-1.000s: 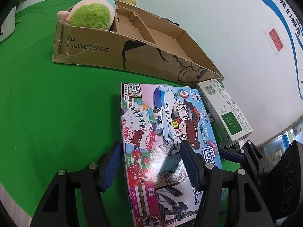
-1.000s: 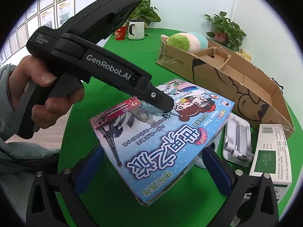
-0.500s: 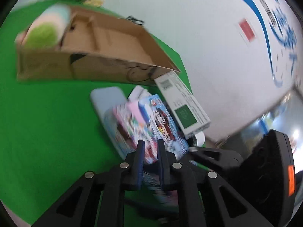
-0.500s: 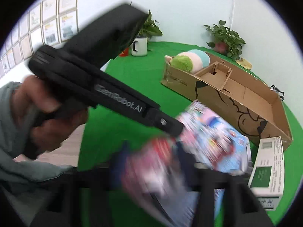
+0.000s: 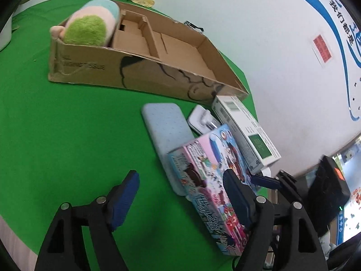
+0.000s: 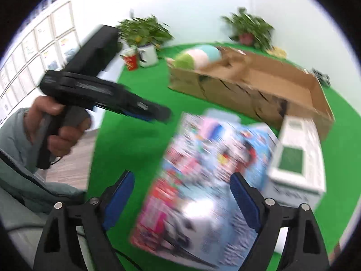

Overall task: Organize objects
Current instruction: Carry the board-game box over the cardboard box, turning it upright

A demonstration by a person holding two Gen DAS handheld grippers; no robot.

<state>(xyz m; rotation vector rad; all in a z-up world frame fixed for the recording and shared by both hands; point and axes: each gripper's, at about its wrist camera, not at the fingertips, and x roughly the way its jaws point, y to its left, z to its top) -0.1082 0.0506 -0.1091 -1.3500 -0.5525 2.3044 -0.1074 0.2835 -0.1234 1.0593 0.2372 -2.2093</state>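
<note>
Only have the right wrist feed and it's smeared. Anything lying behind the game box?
Observer: Yes. In the left wrist view a flat pale blue pad lies on the green cloth, and the game box hides its near end.
Operator: Anything between the pad and the white carton?
Observer: A small white stand-like item, close beside the white carton.
Operator: Room left in the cardboard box?
Observer: The plush toy fills one end of the cardboard box. Its other compartments look empty.
</note>
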